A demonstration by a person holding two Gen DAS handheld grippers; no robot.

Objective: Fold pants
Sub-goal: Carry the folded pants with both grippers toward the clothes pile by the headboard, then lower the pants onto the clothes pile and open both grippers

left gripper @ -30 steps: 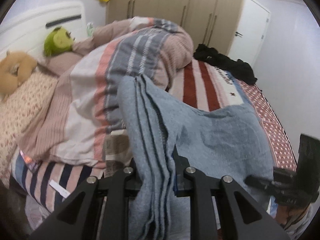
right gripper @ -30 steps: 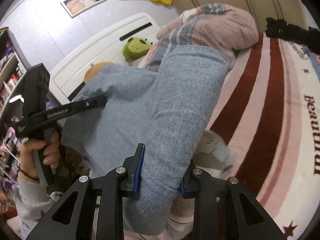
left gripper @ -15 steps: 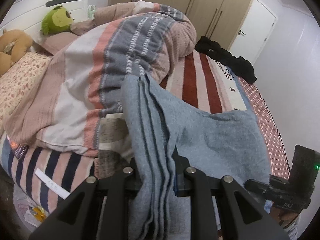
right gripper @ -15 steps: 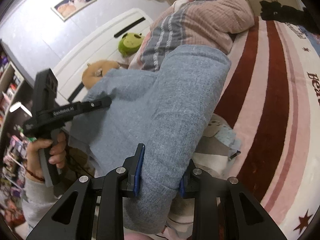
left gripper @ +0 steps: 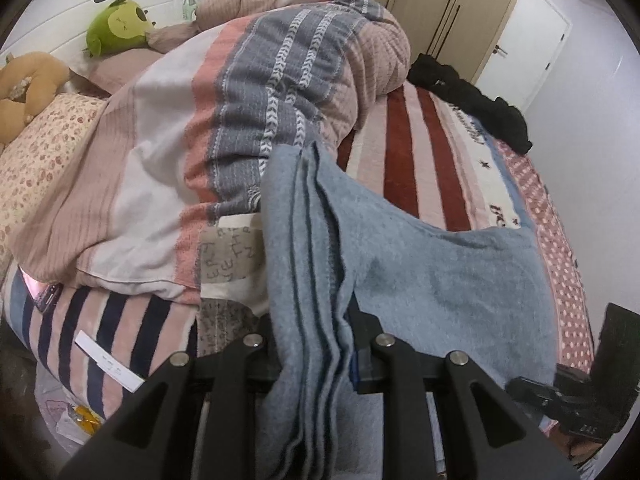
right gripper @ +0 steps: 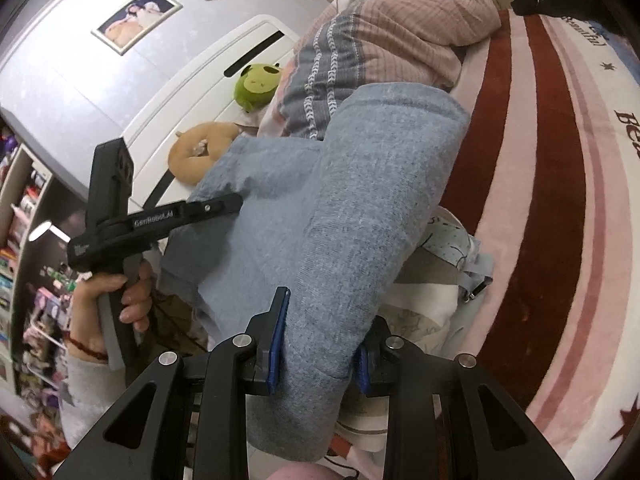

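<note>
The pants (left gripper: pixel 432 276) are light blue-grey and soft, folded into several layers. My left gripper (left gripper: pixel 314 354) is shut on their stacked edge, where the layers show as dark lines. My right gripper (right gripper: pixel 320 346) is shut on the other end of the pants (right gripper: pixel 340 216), a thick rounded fold. The cloth hangs between the two grippers above the bed. The left gripper shows in the right wrist view (right gripper: pixel 224 210), held by a hand at the pants' far corner. The right gripper's body shows at the lower right of the left wrist view (left gripper: pixel 580 400).
A bunched pink, white and grey duvet (left gripper: pixel 224 120) fills the bed's left half. A red and pink striped blanket (left gripper: pixel 420 148) covers the right. Black clothes (left gripper: pixel 468 100) lie at the far end. A green plush (left gripper: pixel 116 26) and tan cushion (left gripper: pixel 24 88) sit by the headboard.
Both grippers have carried the pants forward and lower over the bed. The duvet and striped blanket look closer. Both grips are unchanged.
</note>
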